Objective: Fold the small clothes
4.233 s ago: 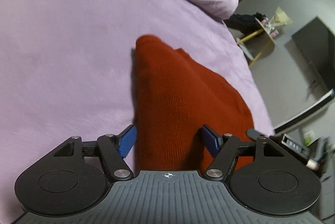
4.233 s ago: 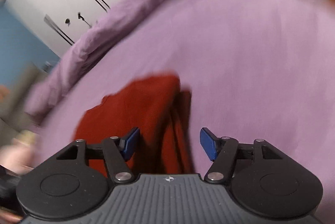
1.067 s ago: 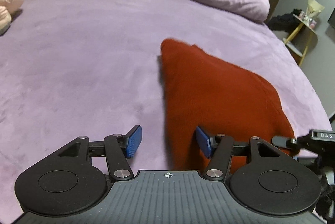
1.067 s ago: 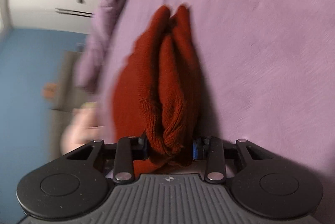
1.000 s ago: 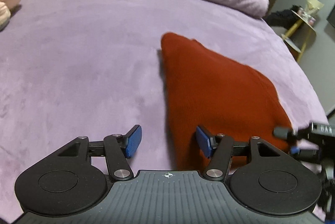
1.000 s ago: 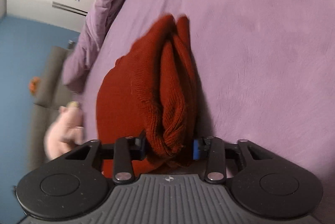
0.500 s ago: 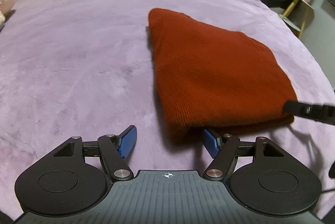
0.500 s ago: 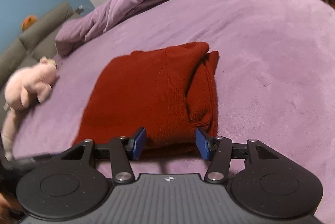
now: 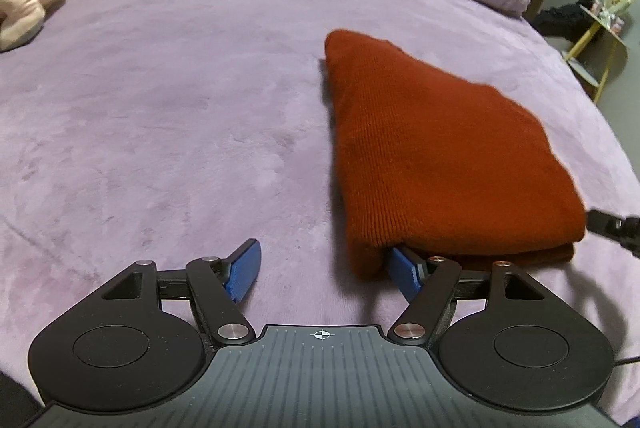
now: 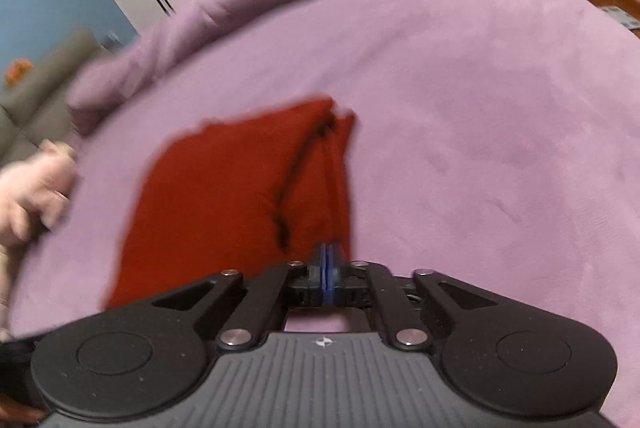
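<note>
Sweater [image 9: 436, 156] is lying folded into a thick red wedge on the purple bed [image 9: 160, 108], at about two o'clock from the left gripper [image 9: 324, 268], apparently set down flat so the fold keeps. The left gripper is standing wide apart and gripping nothing, its right finger [image 9: 404, 268] tucked just under the sweater's near corner, probably sliding free or squaring that edge. The right gripper [image 10: 329, 268] is pressed fully together on nothing, hovering at the sweater's near layered edge at twelve o'clock, seemingly let go with the fold done.
</note>
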A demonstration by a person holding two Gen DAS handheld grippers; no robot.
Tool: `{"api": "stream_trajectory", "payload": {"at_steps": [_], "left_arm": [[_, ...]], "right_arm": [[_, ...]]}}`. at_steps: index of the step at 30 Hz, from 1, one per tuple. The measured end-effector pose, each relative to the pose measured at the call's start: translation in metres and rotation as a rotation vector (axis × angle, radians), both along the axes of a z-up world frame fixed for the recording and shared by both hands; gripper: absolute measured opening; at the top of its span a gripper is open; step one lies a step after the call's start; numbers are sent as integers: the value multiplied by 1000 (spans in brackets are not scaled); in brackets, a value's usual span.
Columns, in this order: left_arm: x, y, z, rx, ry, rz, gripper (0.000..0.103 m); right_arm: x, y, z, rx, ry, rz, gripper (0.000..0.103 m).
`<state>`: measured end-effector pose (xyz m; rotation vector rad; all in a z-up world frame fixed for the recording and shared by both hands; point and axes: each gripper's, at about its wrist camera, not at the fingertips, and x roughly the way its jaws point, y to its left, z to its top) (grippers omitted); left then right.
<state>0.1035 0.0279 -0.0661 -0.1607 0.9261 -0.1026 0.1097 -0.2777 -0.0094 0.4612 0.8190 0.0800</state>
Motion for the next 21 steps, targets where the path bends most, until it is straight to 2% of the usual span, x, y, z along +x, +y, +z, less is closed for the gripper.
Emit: {"api": "stream_trajectory", "payload": {"at_steps": [1, 2, 3, 5, 8, 10, 11, 12, 15, 18, 21], "left_arm": [[-2, 1, 3, 0, -10, 5, 75], [-5, 2, 7, 2, -21, 9, 75], [-6, 2, 10, 4, -29, 11, 75], [-8, 4, 17, -3, -52, 20, 74], [-8, 7, 28, 7, -91, 47, 75], [-3, 7, 32, -3, -93, 39, 75], [1, 5, 33, -7, -93, 35, 76], [4, 3, 33, -6, -91, 32, 77], [14, -9, 30, 15, -77, 9, 77], [22, -21, 22, 32, -53, -8, 77], [27, -27, 10, 43, -19, -26, 77]], "right_arm": [[0, 0, 4, 16, -26, 7, 5], [2, 2, 7, 34, -47, 18, 16], [4, 2, 9, 49, -58, 23, 33], [11, 8, 5, 91, -49, 43, 47], [21, 20, -6, 114, -4, 116, 46], [21, 29, -8, 46, -16, 151, 33], [19, 31, -8, 6, -15, 157, 18], [19, 32, -10, -22, -2, 150, 14], [17, 24, -14, -38, 25, 105, 12], [17, 35, -15, -120, 23, 123, 12], [15, 41, -12, -159, 21, 133, 12]]}}
